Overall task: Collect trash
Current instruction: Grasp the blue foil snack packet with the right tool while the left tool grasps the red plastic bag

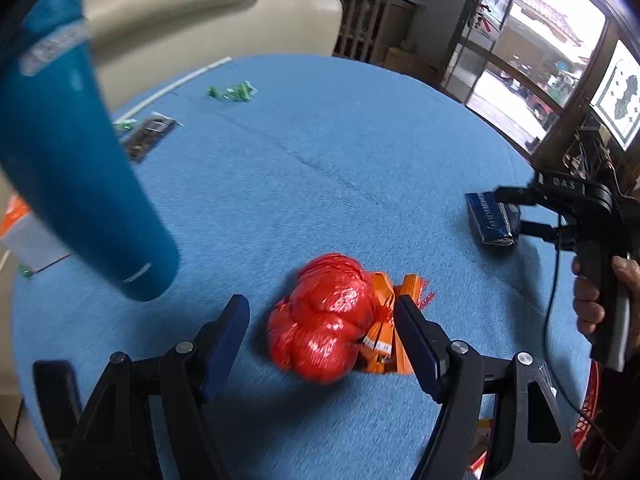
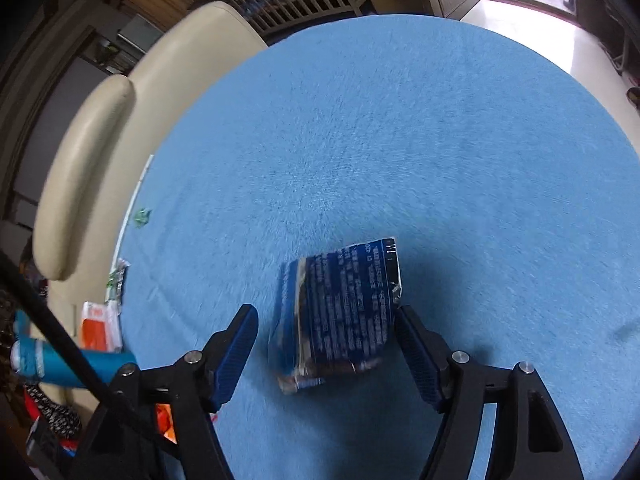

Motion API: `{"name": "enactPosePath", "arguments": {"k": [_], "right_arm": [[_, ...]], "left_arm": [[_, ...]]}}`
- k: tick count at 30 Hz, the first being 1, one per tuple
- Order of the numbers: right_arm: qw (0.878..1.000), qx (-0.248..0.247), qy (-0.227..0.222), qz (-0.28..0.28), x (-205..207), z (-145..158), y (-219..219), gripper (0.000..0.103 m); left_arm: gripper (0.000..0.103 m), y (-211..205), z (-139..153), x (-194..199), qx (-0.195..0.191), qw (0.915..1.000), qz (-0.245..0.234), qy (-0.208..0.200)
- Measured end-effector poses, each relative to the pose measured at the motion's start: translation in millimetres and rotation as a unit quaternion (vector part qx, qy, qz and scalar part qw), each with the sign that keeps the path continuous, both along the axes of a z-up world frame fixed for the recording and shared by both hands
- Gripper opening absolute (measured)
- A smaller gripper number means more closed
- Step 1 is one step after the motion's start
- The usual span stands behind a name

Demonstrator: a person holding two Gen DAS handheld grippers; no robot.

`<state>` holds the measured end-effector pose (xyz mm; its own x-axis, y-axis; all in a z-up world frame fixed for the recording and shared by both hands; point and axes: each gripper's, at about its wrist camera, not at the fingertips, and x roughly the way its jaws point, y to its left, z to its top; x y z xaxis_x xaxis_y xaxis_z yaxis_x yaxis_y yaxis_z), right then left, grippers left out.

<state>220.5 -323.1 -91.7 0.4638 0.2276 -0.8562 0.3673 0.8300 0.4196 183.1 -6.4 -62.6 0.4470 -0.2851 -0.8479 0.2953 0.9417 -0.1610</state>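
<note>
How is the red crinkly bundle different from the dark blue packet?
The red bundle is bright red, puffy and rounded; the dark blue packet is flat and rectangular with white print on it. The red bundle lies between the left tongs, with orange wrappers beside it; the blue packet lies alone between the right tongs. Both are shiny, rest on the blue table, and neither is gripped yet.

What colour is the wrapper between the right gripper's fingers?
Dark blue with white print, on the wrapper; it shows best in the right wrist view.
</note>
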Motion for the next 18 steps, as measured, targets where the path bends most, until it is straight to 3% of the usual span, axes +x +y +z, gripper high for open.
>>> {"name": "enactPosePath", "arguments": {"k": [2, 4, 10, 13, 17, 18], "right_arm": [[1.000, -0.027, 0.003, 0.013, 8, 0, 12, 0.081], [0.997, -0.068, 0.006, 0.027, 12, -1, 26, 0.084], [0.974, -0.210, 0.010, 0.090, 16, -6, 69, 0.085], [0.970, -0.221, 0.001, 0.100, 13, -5, 72, 0.074], [0.973, -0.204, -0.010, 0.109, 1, 0, 62, 0.071], [0.977, -0.184, -0.019, 0.106, -4, 3, 57, 0.065]], "left_arm": [[0.075, -1, -7, 5, -0.004, 0.9999, -0.006, 0.011], [0.060, -1, -16, 9, -0.008, 0.9996, -0.009, 0.023], [0.056, 1, -22, 9, -0.024, 0.9993, -0.008, 0.028], [0.056, 2, -18, 0, -0.023, 0.9994, -0.005, 0.024], [0.056, 8, -3, -16, -0.025, 0.9996, 0.007, 0.007], [0.056, 10, 1, -22, -0.026, 0.9996, 0.008, 0.003]]}}
